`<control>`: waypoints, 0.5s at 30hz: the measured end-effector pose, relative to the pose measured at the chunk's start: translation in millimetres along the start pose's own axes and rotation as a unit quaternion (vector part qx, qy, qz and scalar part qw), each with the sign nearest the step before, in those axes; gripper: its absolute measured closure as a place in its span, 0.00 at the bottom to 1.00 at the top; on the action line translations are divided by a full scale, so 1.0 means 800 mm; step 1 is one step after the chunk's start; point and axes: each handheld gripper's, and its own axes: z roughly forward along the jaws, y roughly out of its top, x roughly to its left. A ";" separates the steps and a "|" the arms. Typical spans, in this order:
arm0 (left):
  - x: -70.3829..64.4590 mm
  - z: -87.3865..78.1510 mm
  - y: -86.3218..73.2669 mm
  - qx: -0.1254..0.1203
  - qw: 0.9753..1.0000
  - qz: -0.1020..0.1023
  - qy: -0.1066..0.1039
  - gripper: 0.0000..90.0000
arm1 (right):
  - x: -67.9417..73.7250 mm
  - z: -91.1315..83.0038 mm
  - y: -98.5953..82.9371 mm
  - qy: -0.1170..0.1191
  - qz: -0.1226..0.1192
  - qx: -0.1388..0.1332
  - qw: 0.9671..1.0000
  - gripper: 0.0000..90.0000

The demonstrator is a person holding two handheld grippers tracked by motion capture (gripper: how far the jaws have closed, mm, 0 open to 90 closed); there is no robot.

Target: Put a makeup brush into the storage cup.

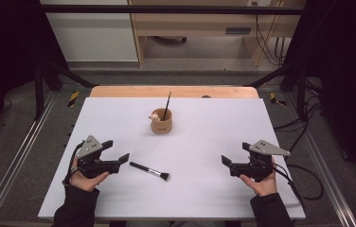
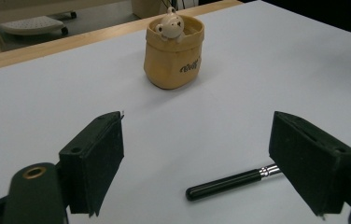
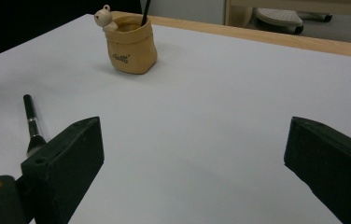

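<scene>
Dark print on pot [image 2: 173,51], unreadable.

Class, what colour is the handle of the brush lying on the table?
Black, with a silver ferrule; the brush shows best in the left gripper view.

overhead looks down; low gripper views, perhaps converging, share the pot [image 1: 161,124].

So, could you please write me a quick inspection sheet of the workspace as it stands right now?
Surface: white board on a wooden table, flat.
Job's things: tan holder with a small bear figure on its rim, upright, one dark brush standing in it; a second brush lying flat, apart from the holder, near the left gripper.
Clutter: nothing seen.
Grippers: left gripper open, holding nothing; right gripper open, holding nothing; both low over the board.
Cables: black cable trailing from the right gripper off the board's edge.
Surroundings: black frame bars, wooden furniture behind, grey floor.
</scene>
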 end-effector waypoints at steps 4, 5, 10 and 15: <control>-0.002 0.002 0.000 0.005 1.000 0.005 -0.006 0.18 | 0.001 0.001 0.000 0.000 0.001 0.003 1.000 0.06; -0.003 0.003 0.000 0.005 1.000 0.004 -0.008 0.18 | 0.001 0.002 -0.001 0.000 0.000 0.003 1.000 0.06; -0.006 0.010 0.002 0.018 1.000 0.015 -0.019 0.16 | 0.001 0.001 -0.001 0.001 -0.001 0.003 1.000 0.06; -0.010 0.018 0.004 0.033 0.999 0.024 -0.031 0.15 | 0.000 0.002 -0.001 0.000 -0.001 0.003 1.000 0.06</control>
